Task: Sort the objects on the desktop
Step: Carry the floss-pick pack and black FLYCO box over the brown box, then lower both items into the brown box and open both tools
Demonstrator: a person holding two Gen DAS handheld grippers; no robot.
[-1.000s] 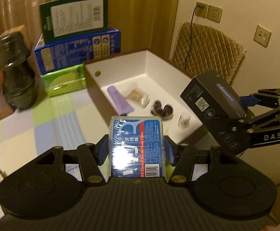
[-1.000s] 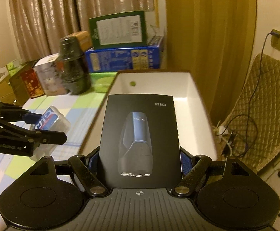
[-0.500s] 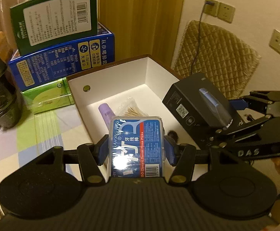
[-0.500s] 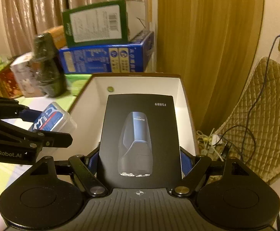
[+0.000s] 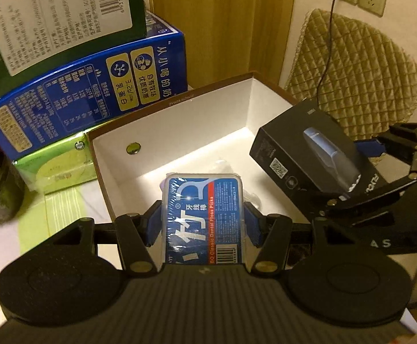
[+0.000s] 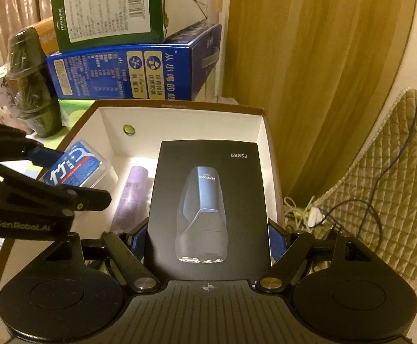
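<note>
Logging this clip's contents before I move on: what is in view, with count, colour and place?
floss pick box: one, blue, held over white tray.
shaver box: one, black, held over tray.
white tray: one, brown-rimmed, on table.
purple tube: one, lying in tray.
blue carton: one, behind tray.
green box: one, atop blue carton.
dark bottle: one, left of carton.
quilted chair: one, tan, right.
left gripper: jaws shut on floss pick box.
right gripper: jaws shut on shaver box.
</note>
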